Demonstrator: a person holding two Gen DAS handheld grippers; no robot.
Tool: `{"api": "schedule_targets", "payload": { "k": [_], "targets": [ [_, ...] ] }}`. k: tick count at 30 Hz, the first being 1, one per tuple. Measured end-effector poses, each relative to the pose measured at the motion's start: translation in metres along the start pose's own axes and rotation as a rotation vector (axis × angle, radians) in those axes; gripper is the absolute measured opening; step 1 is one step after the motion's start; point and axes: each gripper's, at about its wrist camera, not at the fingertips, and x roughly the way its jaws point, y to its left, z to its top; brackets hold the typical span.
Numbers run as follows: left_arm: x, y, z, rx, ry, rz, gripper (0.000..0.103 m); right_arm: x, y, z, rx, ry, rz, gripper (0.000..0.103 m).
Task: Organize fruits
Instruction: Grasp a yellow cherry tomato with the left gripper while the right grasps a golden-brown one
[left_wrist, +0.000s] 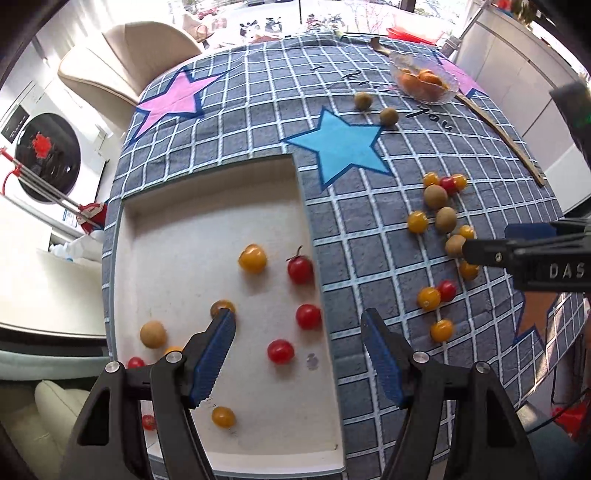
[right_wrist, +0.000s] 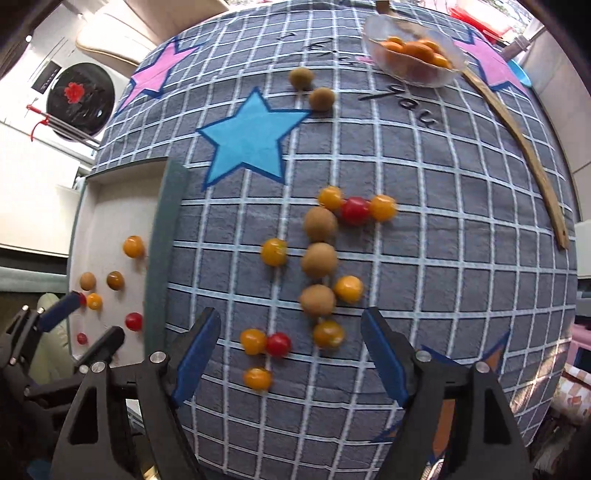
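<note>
Hovering spread, the right claw (right_wrist: 290, 354) has a red tomato (right_wrist: 278, 344) between its fingers.

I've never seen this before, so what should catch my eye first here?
Probably the scatter of small red, yellow and brown fruits on the blue checked cloth with its blue star. Left of it, a white tray already holds some, under the open left tongs.
</note>
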Motion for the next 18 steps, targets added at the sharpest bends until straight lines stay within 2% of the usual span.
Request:
{"api": "schedule_targets", "payload": {
  "k": [4, 8, 18],
  "targets": [
    [0.010, -0.023, 0.020, 0.050, 0.016, -0.027, 0.072, 0.004, -0.034, -0.012, 0.050, 0.016, -0.043, 0.081],
    [0.031, -0.045, 0.034, 0.085, 0.057, -0.045, 0.072, 0.007, -0.053, -0.022, 0.061, 0.028, -0.057, 0.081],
    [0.075, -0.078, 0.057, 0.145, 0.112, -0.037, 0.072, 0.018, -0.050, -0.040, -0.043, 0.035, -0.017, 0.081]
  ]
}}
